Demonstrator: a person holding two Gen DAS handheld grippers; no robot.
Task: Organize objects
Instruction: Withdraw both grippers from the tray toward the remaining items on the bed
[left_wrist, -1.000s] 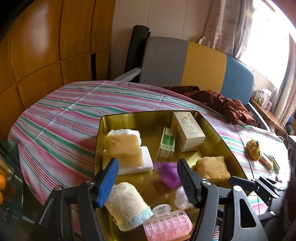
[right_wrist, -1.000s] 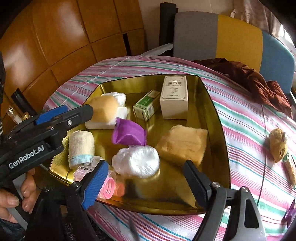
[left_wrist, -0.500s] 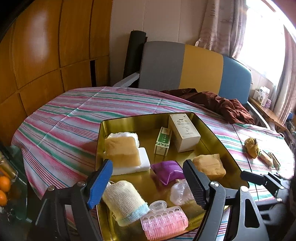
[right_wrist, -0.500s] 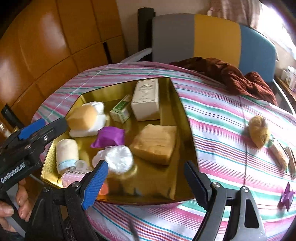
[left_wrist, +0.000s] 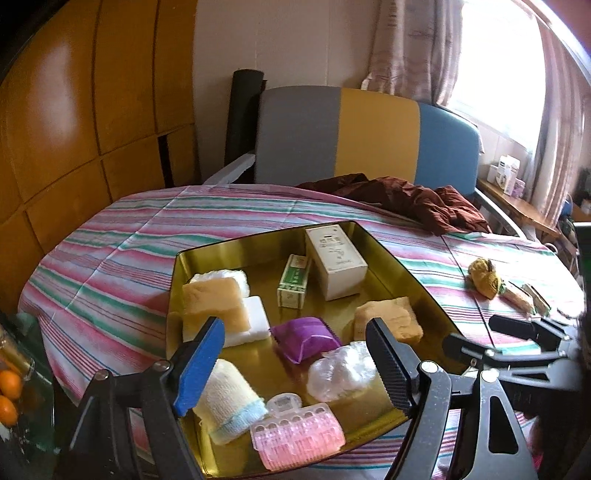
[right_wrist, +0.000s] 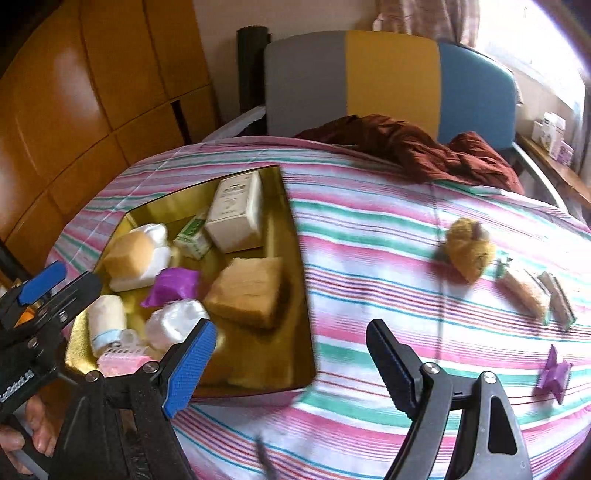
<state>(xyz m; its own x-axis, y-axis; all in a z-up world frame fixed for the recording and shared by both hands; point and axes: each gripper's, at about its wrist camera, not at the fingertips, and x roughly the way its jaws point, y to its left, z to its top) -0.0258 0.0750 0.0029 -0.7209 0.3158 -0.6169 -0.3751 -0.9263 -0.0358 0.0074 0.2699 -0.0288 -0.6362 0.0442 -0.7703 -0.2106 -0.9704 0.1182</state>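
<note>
A glossy gold tray (left_wrist: 417, 291) on the striped tablecloth (right_wrist: 369, 236) holds spongy tan blocks, a purple pouch (left_wrist: 304, 338), a crinkled white bag and ribbed pink rollers (left_wrist: 299, 439). The left gripper (left_wrist: 295, 365), jaws just widened, and right gripper (right_wrist: 291, 365) hover apart, gripping nothing.

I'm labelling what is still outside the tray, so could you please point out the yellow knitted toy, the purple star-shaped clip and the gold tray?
yellow knitted toy (right_wrist: 470, 250), right wrist view, middle of its body.
purple star-shaped clip (right_wrist: 553, 374), right wrist view, its centre.
gold tray (left_wrist: 413, 282), left wrist view, right wall.
</note>
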